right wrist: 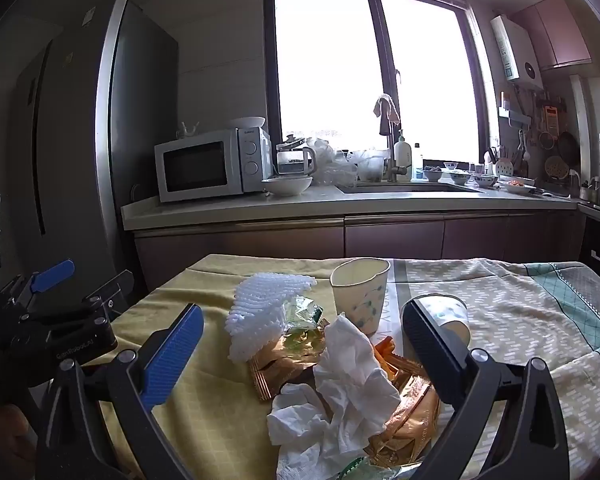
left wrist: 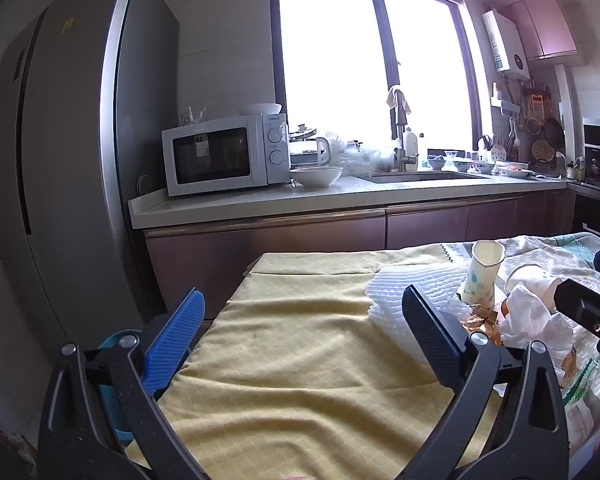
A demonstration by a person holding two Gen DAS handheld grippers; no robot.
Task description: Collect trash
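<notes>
A trash pile lies on the cloth-covered table: crumpled white tissue [right wrist: 352, 376], gold snack wrappers [right wrist: 412, 412], a green wrapper [right wrist: 300, 312], white foam netting [right wrist: 264, 312], an upright paper cup [right wrist: 360, 292] and a tipped paper cup [right wrist: 452, 312]. My right gripper [right wrist: 304, 344] is open, its jaws either side of the tissue, just above the pile. My left gripper [left wrist: 304, 328] is open and empty over the yellow cloth [left wrist: 292, 364], left of the pile. The left wrist view also shows the upright cup [left wrist: 482, 276], the tissue [left wrist: 536, 316] and the netting [left wrist: 416, 284].
A blue bin [left wrist: 112, 392] sits below the table's left edge. Behind the table runs a kitchen counter [right wrist: 340, 204] with a microwave [right wrist: 212, 164], a bowl [right wrist: 286, 186] and a sink [right wrist: 412, 188]. A tall fridge [left wrist: 80, 140] stands at left.
</notes>
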